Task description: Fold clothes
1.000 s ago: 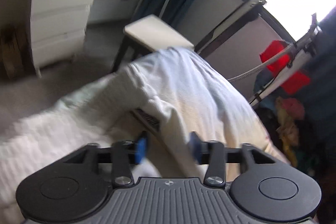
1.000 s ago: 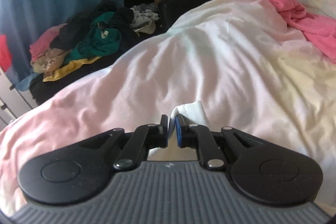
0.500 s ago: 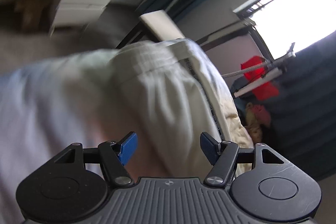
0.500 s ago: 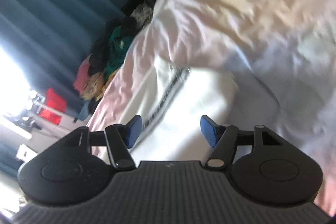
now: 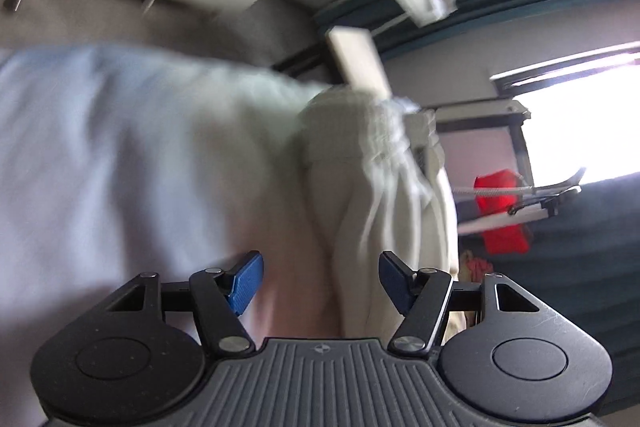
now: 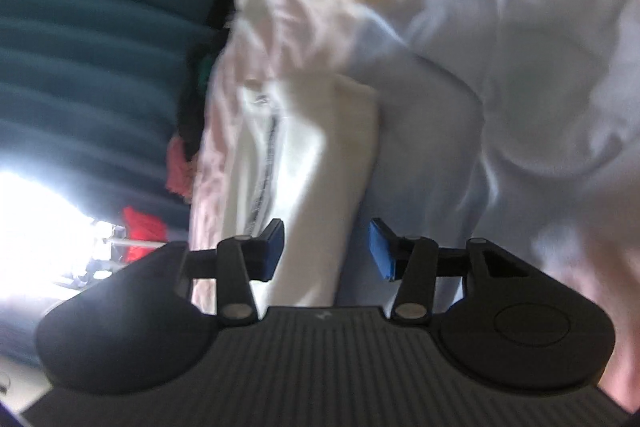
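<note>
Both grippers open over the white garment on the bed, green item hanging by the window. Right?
Nearly. The item by the window is red, not green; the left wrist view shows it. Left gripper and right gripper are open over the white garment.

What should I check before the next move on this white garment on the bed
1. Left gripper open, nothing between its fingers: ok.
2. Right gripper open, nothing clamped: ok.
3. White garment lying on the bedsheet, free of both grippers: ok.
4. Garment folded lengthwise, dark zipper line showing along it: ok, though blur hides the edges.
5. Fold neat and aligned: cannot tell, both views are motion-blurred.
6. Drawstring waistband end lying flat: cannot tell.
</note>
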### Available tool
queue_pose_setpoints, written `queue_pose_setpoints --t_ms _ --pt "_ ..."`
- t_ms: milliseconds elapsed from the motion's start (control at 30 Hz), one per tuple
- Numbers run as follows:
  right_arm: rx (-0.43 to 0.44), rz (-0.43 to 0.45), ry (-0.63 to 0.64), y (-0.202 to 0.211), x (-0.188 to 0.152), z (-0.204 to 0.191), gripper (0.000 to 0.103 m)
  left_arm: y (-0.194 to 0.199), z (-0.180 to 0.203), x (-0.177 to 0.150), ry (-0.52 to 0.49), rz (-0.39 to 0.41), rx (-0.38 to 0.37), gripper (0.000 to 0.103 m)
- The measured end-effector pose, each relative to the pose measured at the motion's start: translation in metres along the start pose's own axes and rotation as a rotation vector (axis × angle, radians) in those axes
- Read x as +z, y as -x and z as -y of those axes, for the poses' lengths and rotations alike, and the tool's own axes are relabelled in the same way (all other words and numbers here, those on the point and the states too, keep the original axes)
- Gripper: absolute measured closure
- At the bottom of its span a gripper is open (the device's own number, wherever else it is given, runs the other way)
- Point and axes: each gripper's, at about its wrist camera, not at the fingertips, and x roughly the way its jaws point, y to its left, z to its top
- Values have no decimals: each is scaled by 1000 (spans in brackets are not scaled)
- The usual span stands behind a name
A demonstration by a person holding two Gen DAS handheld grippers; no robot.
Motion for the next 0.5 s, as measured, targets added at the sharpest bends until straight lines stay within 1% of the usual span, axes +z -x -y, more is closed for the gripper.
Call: queue_pose_setpoints --t_ms 67,133,200,267,300,367,400,433,467,500 --pt "10 -3 -26 -16 4 8 51 -14 10 4 0 24 -14 38" --pt "40 7 -36 -31 11 12 51 -32 20 10 5 17 -18 38" --pt "75 39 -35 -42 18 12 51 -46 30 16 0 17 7 38" --pt "91 73 -1 -53 21 10 51 -58 37 20 6 19 42 38" --pt "90 85 16 -59 21 8 52 -64 39 22 13 17 65 40" --pt "68 101 44 -71 21 4 53 -77 47 28 30 15 121 58" --pt "59 113 60 -76 21 1 59 -78 49 31 30 17 135 64" --pt "56 129 77 -79 21 -3 71 -77 53 35 14 17 141 80" --pt "58 143 86 -79 20 -5 75 -75 57 38 -2 17 147 92" --pt "64 154 87 -77 20 -6 85 -70 60 42 -16 14 145 94"
